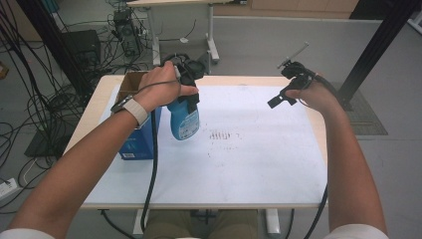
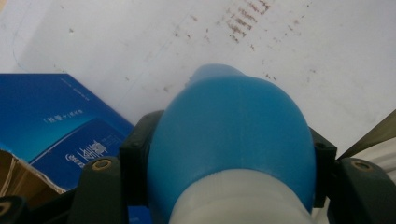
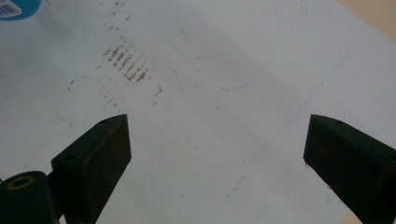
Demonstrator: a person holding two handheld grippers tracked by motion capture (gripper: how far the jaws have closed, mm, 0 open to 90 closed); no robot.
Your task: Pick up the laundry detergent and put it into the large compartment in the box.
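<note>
My left gripper (image 1: 189,94) squeezes the blue bottle (image 1: 184,119) at upper left, my right gripper (image 1: 288,92) gapes empty, so I should lift straight, clear of the blue box (image 1: 137,144)

Illumination is even, diffuse and moderately bright, with the white table sheet (image 1: 259,164) rendered pale blue-grey and free of glare in the high view, which is slightly soft overall and bows straight lines near its edges. In the left gripper view the blue bottle (image 2: 231,135) sits close to the lens and is out of focus, carrying a soft highlight on its upper curve. In the right gripper view a faint, soft-edged shadow band crosses the sheet, and the brown smudges (image 3: 127,59) remain reasonably sharp.
</note>
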